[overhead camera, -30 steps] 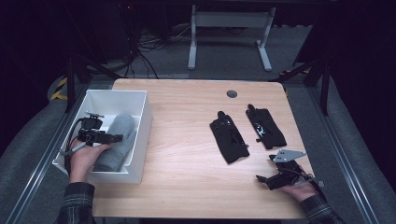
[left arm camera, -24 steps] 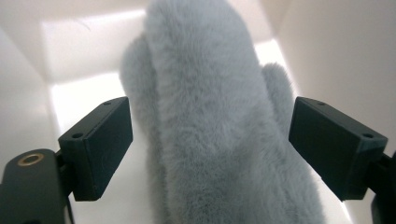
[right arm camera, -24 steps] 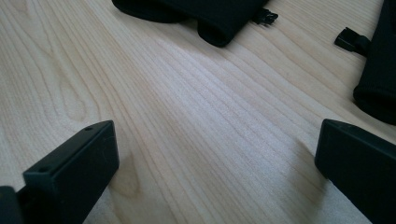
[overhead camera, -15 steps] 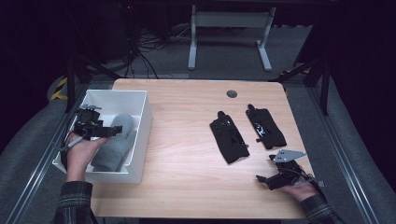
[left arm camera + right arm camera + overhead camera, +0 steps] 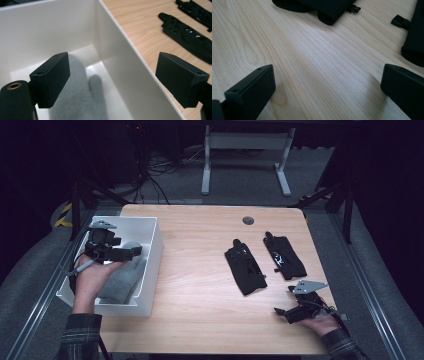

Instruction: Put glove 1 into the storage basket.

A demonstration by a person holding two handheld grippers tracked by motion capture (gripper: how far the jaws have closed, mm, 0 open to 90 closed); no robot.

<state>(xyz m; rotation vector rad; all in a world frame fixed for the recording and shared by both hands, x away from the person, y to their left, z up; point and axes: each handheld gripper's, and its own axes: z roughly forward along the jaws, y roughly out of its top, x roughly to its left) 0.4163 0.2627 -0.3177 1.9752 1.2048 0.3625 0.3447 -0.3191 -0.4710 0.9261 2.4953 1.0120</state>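
Observation:
A grey fuzzy mitten (image 5: 122, 277) lies in the white bin (image 5: 150, 227) at the table's left. My left gripper (image 5: 136, 252) hovers above it, jaws open and empty. In the left gripper view the mitten (image 5: 80, 100) lies below my left gripper (image 5: 112, 72), and the bin wall (image 5: 120, 62) runs between the jaws. Two black gloves (image 5: 245, 267) (image 5: 285, 256) lie flat on the table's right half. My right gripper (image 5: 282, 312) rests open near the front right edge, just short of them. In the right gripper view, bare wood shows between the jaws of my right gripper (image 5: 327, 85), with glove cuffs (image 5: 322, 7) beyond.
The wooden table (image 5: 200, 285) has a round cable hole (image 5: 248, 220) at its back edge. The bin's tall right wall (image 5: 156, 265) stands between the mitten and the gloves. A white metal stand (image 5: 245, 155) is on the floor behind.
My left gripper has lifted up off the mitten and drifted slightly toward the back of the bin; the mitten stays in the bin. The right gripper has not moved.

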